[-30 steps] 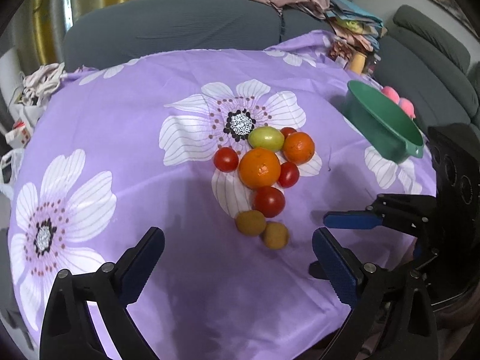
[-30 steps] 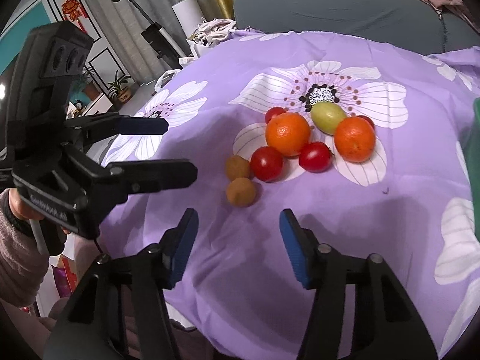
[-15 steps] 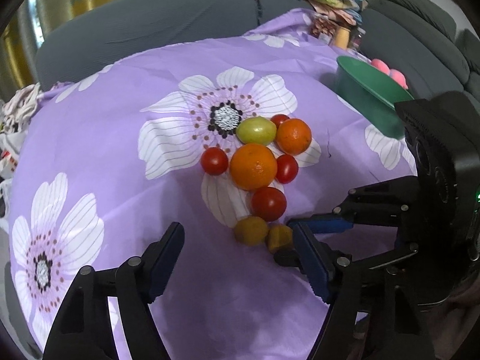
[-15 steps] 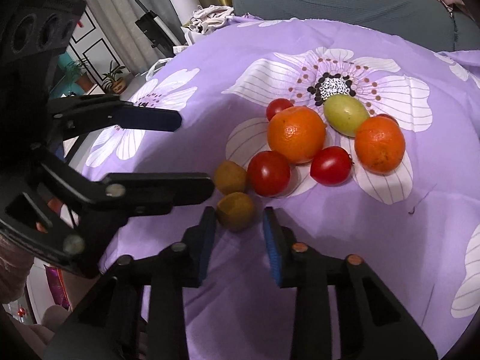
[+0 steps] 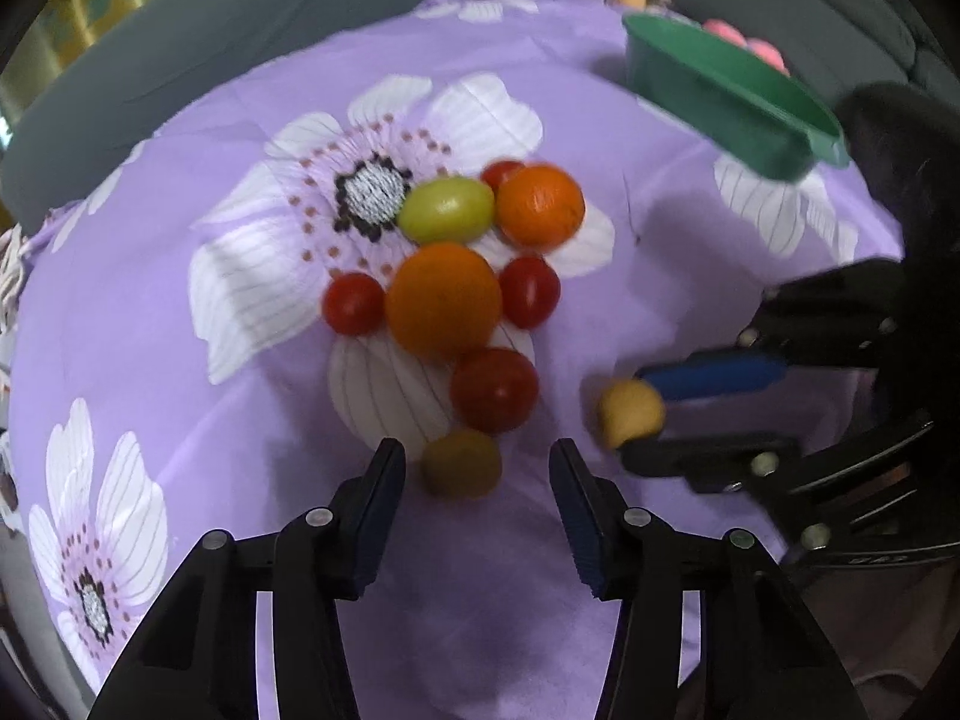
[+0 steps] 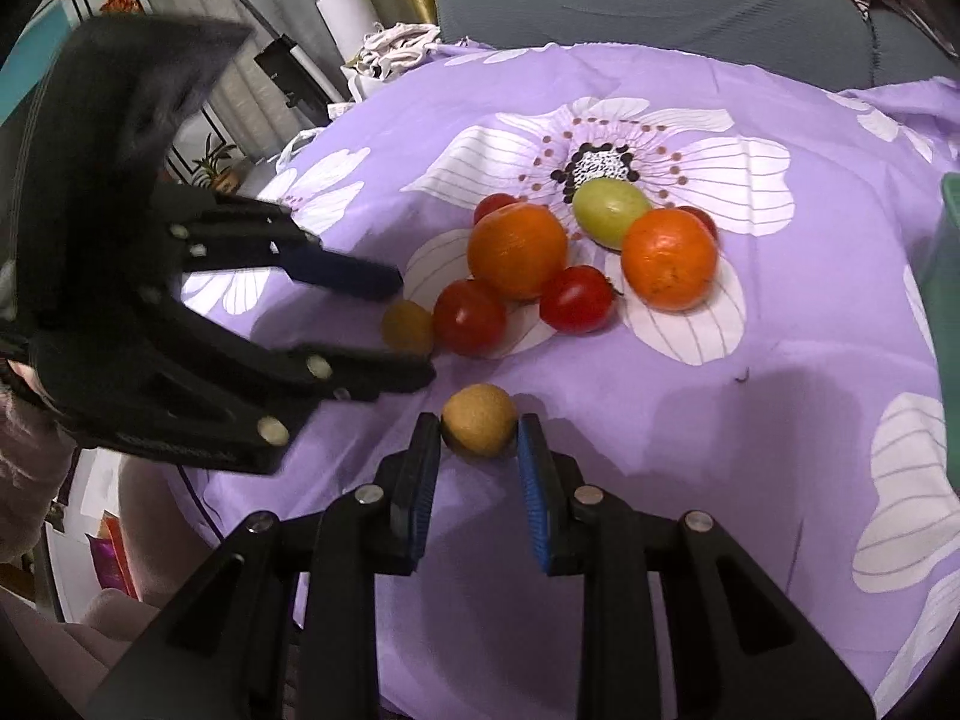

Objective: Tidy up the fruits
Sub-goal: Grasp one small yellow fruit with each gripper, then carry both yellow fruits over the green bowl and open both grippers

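Note:
A cluster of fruit lies on the purple flowered cloth (image 5: 180, 240): two oranges (image 5: 443, 299) (image 5: 540, 206), a green fruit (image 5: 445, 209), several red tomatoes (image 5: 494, 390) and a small brown fruit (image 5: 461, 463). My right gripper (image 6: 479, 438) is shut on a second small brown fruit (image 6: 479, 420), lifted just off the cloth; it also shows in the left wrist view (image 5: 630, 411). My left gripper (image 5: 477, 468) is open, its fingers either side of the brown fruit on the cloth, not touching it.
A green bowl (image 5: 726, 96) stands at the far right of the cloth, with pink items behind it. A grey sofa (image 6: 660, 6) runs behind the table. The table's near edge is close under both grippers.
My right gripper closed on one brown fruit and drew it away from the cluster to the right. My left gripper moved in and now straddles the other brown fruit.

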`<state>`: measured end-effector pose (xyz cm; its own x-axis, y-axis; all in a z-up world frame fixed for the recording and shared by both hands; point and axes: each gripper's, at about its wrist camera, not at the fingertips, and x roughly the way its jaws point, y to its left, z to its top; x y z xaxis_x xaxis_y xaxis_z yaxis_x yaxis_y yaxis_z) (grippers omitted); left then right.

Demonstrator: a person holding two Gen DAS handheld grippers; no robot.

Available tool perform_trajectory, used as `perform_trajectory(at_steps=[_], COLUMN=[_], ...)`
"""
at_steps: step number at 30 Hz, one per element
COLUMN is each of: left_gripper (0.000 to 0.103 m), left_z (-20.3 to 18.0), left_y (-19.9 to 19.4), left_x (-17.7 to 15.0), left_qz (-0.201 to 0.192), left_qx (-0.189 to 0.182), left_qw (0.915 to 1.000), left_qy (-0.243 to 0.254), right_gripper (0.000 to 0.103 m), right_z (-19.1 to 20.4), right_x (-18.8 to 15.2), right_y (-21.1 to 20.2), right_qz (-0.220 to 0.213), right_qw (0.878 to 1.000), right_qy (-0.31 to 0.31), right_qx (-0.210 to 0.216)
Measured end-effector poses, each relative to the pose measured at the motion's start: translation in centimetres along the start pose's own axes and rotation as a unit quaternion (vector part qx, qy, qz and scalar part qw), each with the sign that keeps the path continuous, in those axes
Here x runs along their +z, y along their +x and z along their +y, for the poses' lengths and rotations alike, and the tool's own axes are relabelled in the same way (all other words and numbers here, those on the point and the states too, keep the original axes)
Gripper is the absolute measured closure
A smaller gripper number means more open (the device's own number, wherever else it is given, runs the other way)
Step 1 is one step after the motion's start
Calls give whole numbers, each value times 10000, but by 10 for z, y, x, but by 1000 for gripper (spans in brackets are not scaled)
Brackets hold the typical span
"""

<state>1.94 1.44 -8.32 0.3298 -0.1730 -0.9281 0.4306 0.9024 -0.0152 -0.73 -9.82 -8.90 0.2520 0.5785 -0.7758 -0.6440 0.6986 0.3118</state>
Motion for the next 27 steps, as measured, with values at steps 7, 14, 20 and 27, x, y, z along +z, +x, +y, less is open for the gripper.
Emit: perform_trajectory(at_steps=[7,14,20,27], left_gripper=[71,74,74,74], left_z=[6,5,-3,-15], left_y=[7,3,-12,-29], left_x=[2,0,0,2], left_qz=[160,82,-189,-412], left_qx=[45,109,87,305], left_qw=[9996,9987,9972,9963], left_qy=[-207,-496,-724,-697], right_gripper=[76,76,76,76], right_z=[-2,-5,-5,-10], right_x=[-2,-3,-4,-4], right_y=[-2,-5,-14,-31], right_qz=[-58,-127,-240,-463], right_qw=[9999,9998,9996,9988], right_qy=[44,129,144,184], right_qx=[91,105,74,-17])
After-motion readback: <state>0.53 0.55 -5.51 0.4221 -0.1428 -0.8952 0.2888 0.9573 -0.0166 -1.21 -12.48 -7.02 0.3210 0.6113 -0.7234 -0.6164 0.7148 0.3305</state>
